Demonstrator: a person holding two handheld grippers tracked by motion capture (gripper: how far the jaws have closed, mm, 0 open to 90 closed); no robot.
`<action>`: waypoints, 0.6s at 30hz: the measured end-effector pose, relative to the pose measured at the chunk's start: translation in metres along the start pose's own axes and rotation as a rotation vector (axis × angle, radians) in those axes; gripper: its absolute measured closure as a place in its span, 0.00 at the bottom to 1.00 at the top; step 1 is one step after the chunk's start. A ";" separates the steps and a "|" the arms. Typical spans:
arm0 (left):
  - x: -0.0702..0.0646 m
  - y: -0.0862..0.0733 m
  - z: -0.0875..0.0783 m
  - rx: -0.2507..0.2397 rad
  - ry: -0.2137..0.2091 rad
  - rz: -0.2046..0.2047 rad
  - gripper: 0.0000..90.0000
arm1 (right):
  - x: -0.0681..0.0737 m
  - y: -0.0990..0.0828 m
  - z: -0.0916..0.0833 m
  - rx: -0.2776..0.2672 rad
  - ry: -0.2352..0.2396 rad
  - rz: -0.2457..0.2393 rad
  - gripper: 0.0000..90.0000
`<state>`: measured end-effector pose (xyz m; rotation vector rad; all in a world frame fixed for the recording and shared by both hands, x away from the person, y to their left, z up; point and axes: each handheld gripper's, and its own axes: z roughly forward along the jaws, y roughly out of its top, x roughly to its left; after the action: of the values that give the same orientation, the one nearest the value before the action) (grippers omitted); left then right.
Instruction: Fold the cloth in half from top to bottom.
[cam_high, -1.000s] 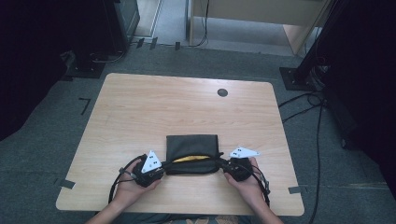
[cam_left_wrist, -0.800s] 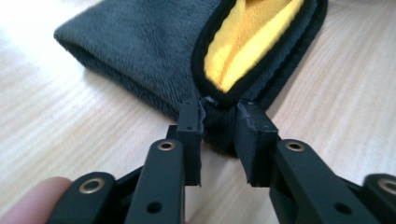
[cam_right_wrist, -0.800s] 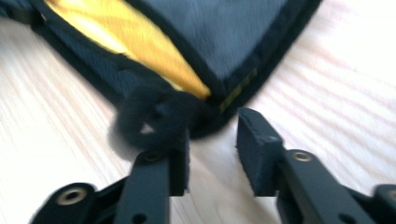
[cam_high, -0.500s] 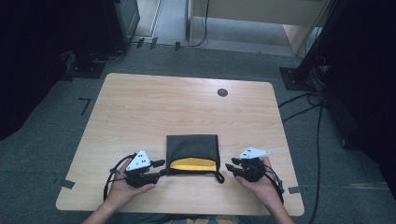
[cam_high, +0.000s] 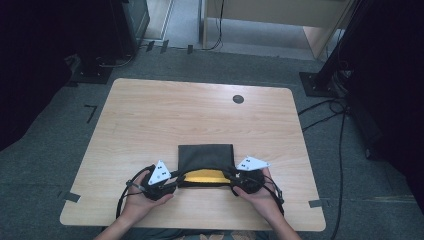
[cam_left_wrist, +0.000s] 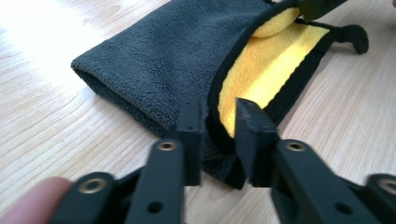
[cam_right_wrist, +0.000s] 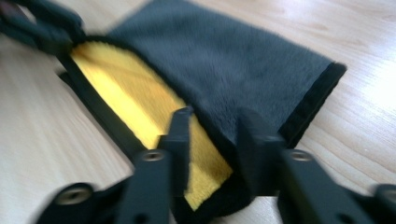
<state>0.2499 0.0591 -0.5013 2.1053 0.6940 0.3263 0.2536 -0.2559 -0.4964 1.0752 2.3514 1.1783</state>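
Note:
A dark grey fleece cloth (cam_high: 206, 156) lies folded on the wooden table (cam_high: 200, 115), its yellow inner side (cam_high: 206, 176) showing along the near edge. My left gripper (cam_high: 175, 178) is at the cloth's near left corner. Its jaws have just been closing and stand narrowly apart, with the black-hemmed corner (cam_left_wrist: 219, 135) between them. My right gripper (cam_high: 233, 176) is at the near right corner. Its jaws have also just been closing and keep a gap around the cloth edge (cam_right_wrist: 215, 140). A hand holds each gripper.
A small black round cap (cam_high: 238, 99) sits in the tabletop near its far right. Cables (cam_high: 325, 112) run over the grey floor to the right. Dark stands and equipment surround the table. The other gripper's jaws (cam_left_wrist: 317, 5) reach the cloth's far corner.
Half a second ago both grippers had drawn outward off the cloth's corners with wider jaws. Now they are back in at the corners with narrower jaws. The cloth has stayed in place.

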 end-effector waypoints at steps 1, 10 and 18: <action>0.000 -0.001 -0.001 0.003 -0.004 0.010 0.89 | 0.001 -0.001 0.001 0.006 -0.005 -0.020 0.93; -0.006 -0.007 -0.004 0.052 -0.040 0.060 0.96 | 0.006 -0.011 -0.020 0.046 0.067 -0.099 0.94; 0.010 -0.004 -0.016 -0.065 -0.185 -0.080 0.63 | -0.007 -0.017 -0.028 0.044 0.189 -0.025 0.58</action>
<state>0.2491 0.0775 -0.4947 2.0102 0.6469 0.1064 0.2348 -0.2836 -0.4923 0.9837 2.5364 1.2755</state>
